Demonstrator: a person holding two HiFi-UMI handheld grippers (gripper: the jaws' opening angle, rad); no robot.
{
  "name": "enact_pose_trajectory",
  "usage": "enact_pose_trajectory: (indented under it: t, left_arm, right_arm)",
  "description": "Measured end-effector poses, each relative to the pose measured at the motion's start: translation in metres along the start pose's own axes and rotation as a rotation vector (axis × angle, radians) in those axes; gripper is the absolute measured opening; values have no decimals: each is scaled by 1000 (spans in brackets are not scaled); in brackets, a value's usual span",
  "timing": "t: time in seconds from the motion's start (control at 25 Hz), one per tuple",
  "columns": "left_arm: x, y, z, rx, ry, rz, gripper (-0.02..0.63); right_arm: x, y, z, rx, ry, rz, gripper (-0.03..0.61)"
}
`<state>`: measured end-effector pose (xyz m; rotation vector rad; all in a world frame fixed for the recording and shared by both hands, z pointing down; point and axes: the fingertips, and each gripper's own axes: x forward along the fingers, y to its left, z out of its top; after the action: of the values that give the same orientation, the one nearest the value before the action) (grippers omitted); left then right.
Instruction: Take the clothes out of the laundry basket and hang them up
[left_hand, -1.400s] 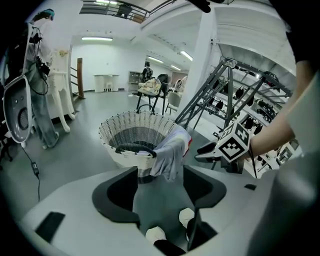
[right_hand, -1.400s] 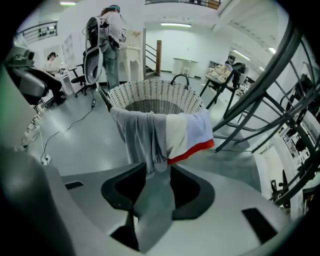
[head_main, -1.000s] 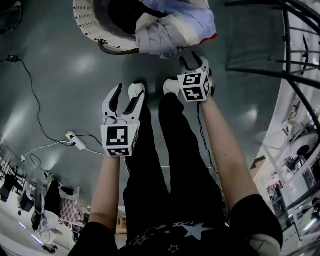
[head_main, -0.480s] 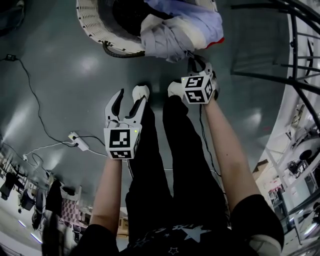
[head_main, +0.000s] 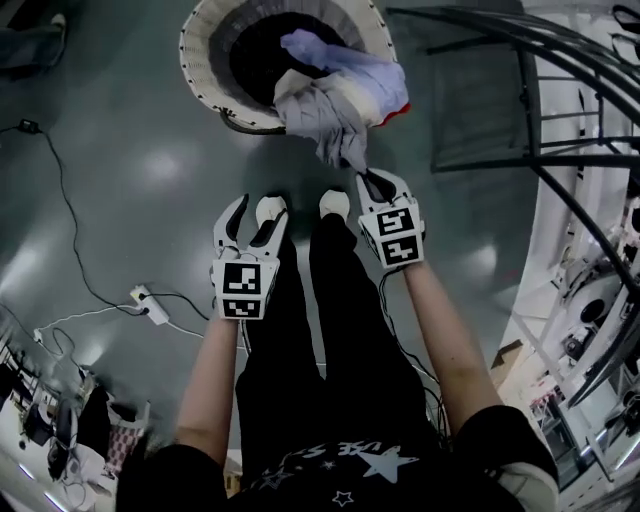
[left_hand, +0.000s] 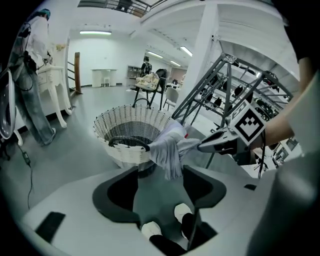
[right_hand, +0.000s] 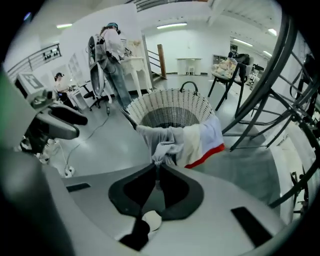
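The right gripper (right_hand: 156, 166) has its jaws closing, nearly together, pinching a bunched fold of the soft grey garment (right_hand: 167, 142) draped over the rim of the round white woven basket (right_hand: 200, 107); this view alone shows a red hem. The left gripper (left_hand: 160, 168) gapes wide, empty, above the glossy floor (head_main: 120, 150). The head view adds a dark tubular rack (head_main: 560, 120) rightward and a power strip (head_main: 148, 296) leftward

Both forearms (head_main: 212, 380) were stretched out forward and down. The left gripper (head_main: 252, 216) just hung there, jaws wide apart and empty. The right gripper (head_main: 375, 182) reached further ahead, jaws closing on a pinch of grey garment (right_hand: 161, 148).
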<state>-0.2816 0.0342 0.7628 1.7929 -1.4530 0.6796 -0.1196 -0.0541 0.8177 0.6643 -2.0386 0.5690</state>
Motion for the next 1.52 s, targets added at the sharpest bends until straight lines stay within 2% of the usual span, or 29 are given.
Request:
enact_pose_trajectory:
  t: [0.2, 0.44, 0.6, 0.84, 1.04, 1.2, 1.32, 1.4, 1.52]
  left_arm:
    - [-32, -5, 20, 35, -21, -8, 299]
    - [-66, -9, 24, 69, -27, -26, 299]
    - [-77, -9, 18, 60, -16, -42, 299]
    - [-70, -16, 10, 14, -29, -49, 299]
    - [-57, -21, -5, -45, -23, -47, 299]
    - [-45, -19, -14, -88, -14, -39, 299]
    - [-46, -11, -7, -106, -44, -14, 299]
    - [-53, -4, 7, -78, -95, 1, 299]
    - [-66, 2, 40, 71, -186, -19, 299]
  right_arm:
    - [-49, 25, 35, 42, -37, 93, 35]
    - [-95, 42, 86, 73, -95, 117, 34]
    - [-118, 63, 124, 101, -127, 161, 35]
    - [-142, 99, 171, 18, -150, 233, 35]
    - [-149, 127, 201, -11, -169, 304, 35]
    - [-139, 143, 207, -71, -147, 343, 35]
    - [-133, 149, 205, -95, -129, 357, 35]
    - [-132, 151, 203, -114, -124, 361, 35]
    - [-136, 151, 200, -148, -117, 373, 35]
